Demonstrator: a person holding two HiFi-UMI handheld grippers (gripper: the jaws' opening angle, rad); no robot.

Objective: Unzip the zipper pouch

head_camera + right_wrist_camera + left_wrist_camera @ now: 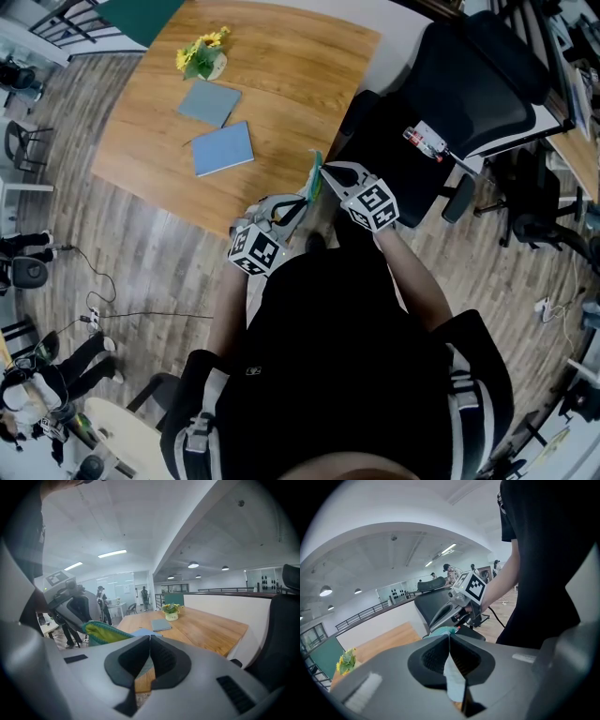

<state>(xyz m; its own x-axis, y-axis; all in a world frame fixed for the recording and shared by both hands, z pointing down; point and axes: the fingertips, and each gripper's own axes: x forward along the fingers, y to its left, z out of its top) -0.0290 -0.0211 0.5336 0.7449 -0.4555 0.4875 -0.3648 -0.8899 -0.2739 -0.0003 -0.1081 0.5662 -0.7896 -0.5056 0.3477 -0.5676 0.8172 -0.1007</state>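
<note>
You are holding zipper pouch up in air between both grippers, just above near edge of wooden table. Left gripper jaws are pressing together, pinching pale strip at pouch's edge. Right gripper jaws are pressing together too, pinching teal fabric on opposite side. Pouch mouth is gaping, yellow-green lining showing in right gripper view. Two blue notebooks and flower pot are sitting farther back on table, well apart from pouch.
</note>
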